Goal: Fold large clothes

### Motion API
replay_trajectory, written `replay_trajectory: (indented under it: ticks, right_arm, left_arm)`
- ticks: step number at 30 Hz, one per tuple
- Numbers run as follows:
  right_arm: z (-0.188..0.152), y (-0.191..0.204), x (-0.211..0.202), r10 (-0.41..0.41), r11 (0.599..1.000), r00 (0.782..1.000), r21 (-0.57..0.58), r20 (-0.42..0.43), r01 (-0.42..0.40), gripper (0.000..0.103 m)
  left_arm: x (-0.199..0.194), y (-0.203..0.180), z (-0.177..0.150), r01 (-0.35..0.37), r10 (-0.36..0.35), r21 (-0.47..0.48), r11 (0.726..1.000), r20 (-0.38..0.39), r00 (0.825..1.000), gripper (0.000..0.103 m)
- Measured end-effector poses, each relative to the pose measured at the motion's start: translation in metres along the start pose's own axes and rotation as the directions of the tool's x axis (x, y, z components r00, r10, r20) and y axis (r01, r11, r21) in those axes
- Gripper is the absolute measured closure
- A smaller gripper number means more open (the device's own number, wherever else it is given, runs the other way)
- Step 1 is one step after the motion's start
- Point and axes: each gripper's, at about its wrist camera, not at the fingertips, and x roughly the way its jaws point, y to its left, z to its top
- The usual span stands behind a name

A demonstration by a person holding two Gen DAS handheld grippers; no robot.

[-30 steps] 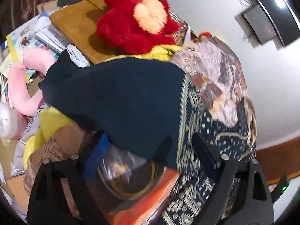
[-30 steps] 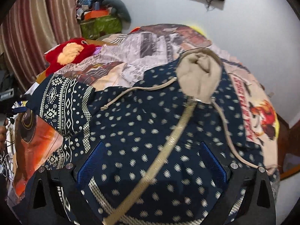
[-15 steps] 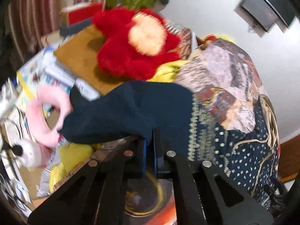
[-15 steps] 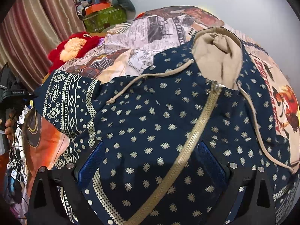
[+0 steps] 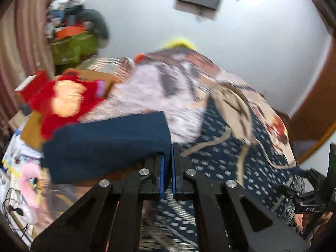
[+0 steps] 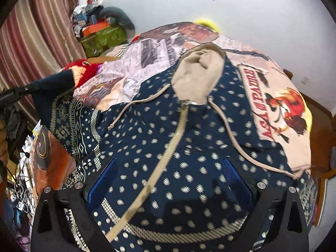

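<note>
A navy hoodie (image 6: 189, 147) with pale dots, a beige zip and a beige hood lining (image 6: 197, 77) lies front-up on a printed bedspread (image 6: 151, 50). My left gripper (image 5: 167, 168) is shut on the hoodie's plain navy cuff (image 5: 105, 142) and holds the sleeve lifted off the bed; that sleeve (image 6: 63, 113) shows at the left of the right wrist view. My right gripper (image 6: 168, 180) is open, its blue pads on either side of the zip over the hoodie's lower front. The hoodie also shows in the left wrist view (image 5: 220, 163).
A red plush toy (image 5: 65, 103) lies on a brown board at the bed's left side. A pink plush (image 5: 29, 191), cables and papers sit lower left. A green box (image 6: 103, 37) with clutter stands by striped curtains. A screen hangs on the white wall.
My left gripper closed on the navy cuff, then lifted it and swung toward the hoodie's body. My right gripper stayed open over the zip, shifting slightly.
</note>
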Motion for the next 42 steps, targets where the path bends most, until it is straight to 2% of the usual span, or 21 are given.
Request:
replay_trajectory:
  ticks: [4,7,11,14,16,18,20,22,25,28,31,35,38,40,42]
  right_arm:
    - [-0.007,-0.014,-0.016,-0.017,1.000,1.000,0.018,0.000,0.017,0.004]
    - [-0.013,-0.022,-0.021,-0.034,0.999,0.999,0.022,-0.008,0.034,0.004]
    - [-0.019,-0.027,-0.021,-0.044,0.999,0.998,0.024,-0.038,0.045,0.004]
    - [-0.019,-0.024,-0.016,-0.037,0.999,0.998,0.021,-0.053,0.038,0.004]
    - [-0.015,-0.015,-0.013,-0.027,1.000,0.998,0.010,-0.053,0.027,0.004]
    - [-0.010,-0.003,-0.009,-0.016,1.000,0.999,-0.004,-0.049,0.015,0.004]
    - [-0.001,0.016,-0.006,0.006,1.000,0.999,-0.023,-0.040,-0.007,0.004]
    - [0.007,0.038,0.000,0.030,0.998,0.999,-0.050,-0.037,-0.032,0.004]
    - [0.017,0.079,0.014,0.059,0.991,0.998,-0.114,-0.035,-0.063,0.004]
    - [0.020,0.124,0.038,0.069,0.977,0.996,-0.201,-0.054,-0.078,0.004]
    - [0.016,0.168,0.068,0.068,0.955,0.993,-0.282,-0.092,-0.091,0.004]
    - [0.008,0.216,0.113,0.064,0.928,0.987,-0.357,-0.145,-0.112,0.004]
    - [0.002,0.240,0.144,0.058,0.912,0.982,-0.390,-0.180,-0.125,0.004]
    - [-0.001,0.252,0.162,0.039,0.902,0.977,-0.413,-0.208,-0.124,0.012]
    - [-0.002,0.258,0.180,0.016,0.900,0.970,-0.419,-0.244,-0.120,0.027]
  left_arm:
    - [0.037,-0.054,-0.029,0.073,-0.065,0.078,0.994,-0.105,0.992,0.099]
    - [0.063,-0.083,-0.057,0.116,-0.089,0.126,0.985,-0.205,0.975,0.099]
    - [0.091,-0.096,-0.091,0.127,-0.069,0.162,0.979,-0.323,0.944,0.098]
    - [0.092,-0.095,-0.104,0.135,-0.046,0.214,0.968,-0.376,0.926,0.089]
    - [0.078,-0.089,-0.106,0.136,-0.037,0.252,0.958,-0.364,0.931,0.082]
    - [0.058,-0.075,-0.102,0.117,-0.023,0.279,0.953,-0.318,0.948,0.073]
    - [0.033,-0.051,-0.094,0.071,0.001,0.277,0.958,-0.251,0.968,0.055]
    - [0.012,-0.019,-0.082,0.006,0.038,0.245,0.969,-0.175,0.984,0.045]
    - [-0.014,0.024,-0.075,-0.096,0.118,0.212,0.973,-0.094,0.989,0.041]
    - [-0.032,0.071,-0.070,-0.197,0.212,0.188,0.962,-0.060,0.975,0.040]
    - [-0.042,0.111,-0.072,-0.238,0.249,0.149,0.960,-0.059,0.967,0.039]
    - [-0.041,0.144,-0.079,-0.259,0.267,0.108,0.960,-0.075,0.961,0.039]
    - [-0.037,0.161,-0.086,-0.244,0.252,0.086,0.966,-0.096,0.963,0.039]
    - [-0.033,0.168,-0.092,-0.225,0.231,0.068,0.972,-0.112,0.966,0.039]
    - [-0.027,0.170,-0.097,-0.203,0.207,0.049,0.978,-0.119,0.971,0.039]
